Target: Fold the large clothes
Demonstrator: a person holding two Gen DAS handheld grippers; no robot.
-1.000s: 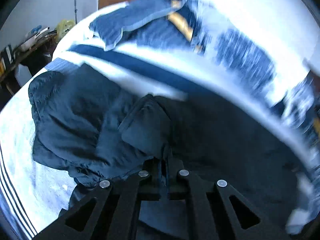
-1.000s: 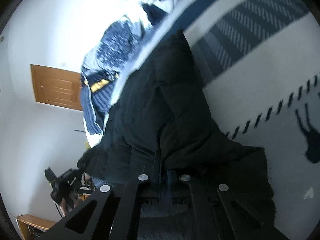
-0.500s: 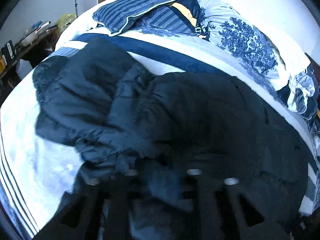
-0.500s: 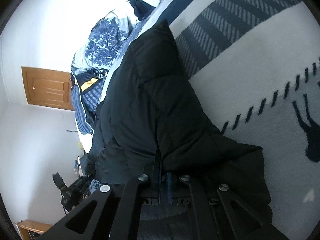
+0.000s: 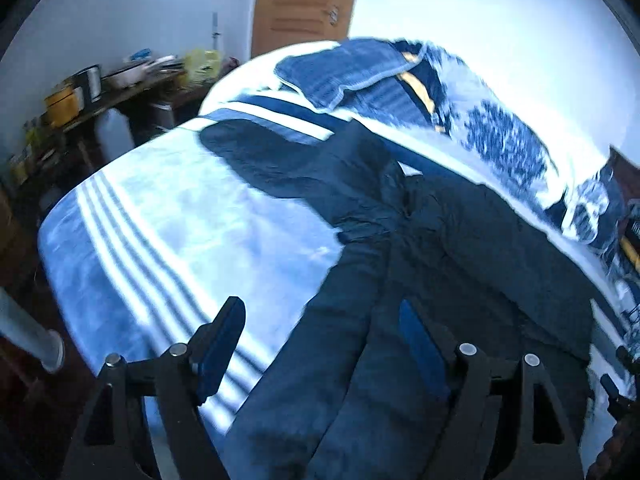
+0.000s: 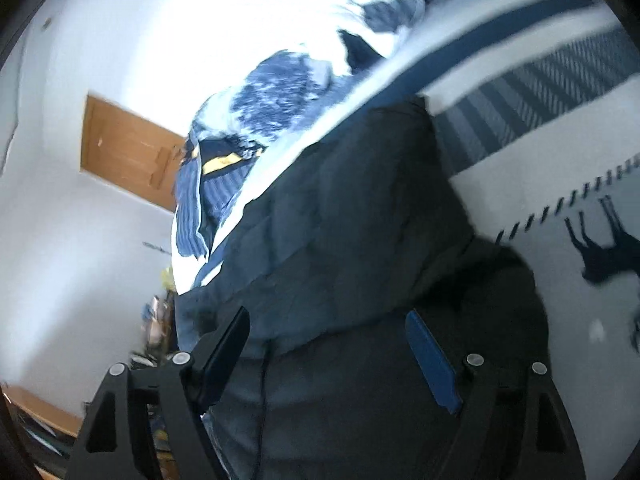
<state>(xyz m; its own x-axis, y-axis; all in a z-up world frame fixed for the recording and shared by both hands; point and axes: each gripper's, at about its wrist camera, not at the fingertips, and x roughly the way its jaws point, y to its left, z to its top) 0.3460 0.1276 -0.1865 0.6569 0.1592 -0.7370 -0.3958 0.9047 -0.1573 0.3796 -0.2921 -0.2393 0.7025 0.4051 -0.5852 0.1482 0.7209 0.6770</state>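
Observation:
A large dark navy padded jacket (image 5: 460,264) lies spread on the bed, one sleeve (image 5: 288,168) stretched toward the far left. My left gripper (image 5: 320,320) is open and empty just above the jacket's near edge, its blue-padded fingers (image 5: 420,344) wide apart. In the right wrist view the same jacket (image 6: 352,216) fills the middle. My right gripper (image 6: 326,330) is open and empty, its jaws spread over the jacket's folded edge. Both views are motion-blurred.
The bed has a pale blanket with white stripes (image 5: 160,240) and horse prints (image 6: 600,252). Blue striped pillows and a floral quilt (image 5: 400,80) are piled at the head. A cluttered side table (image 5: 100,88) stands left of the bed, a wooden door (image 5: 308,4) behind.
Both grippers were shut on the jacket's fabric a second ago. Both have now opened and let go, and the jacket lies flatter on the bed. Both cameras have pulled back.

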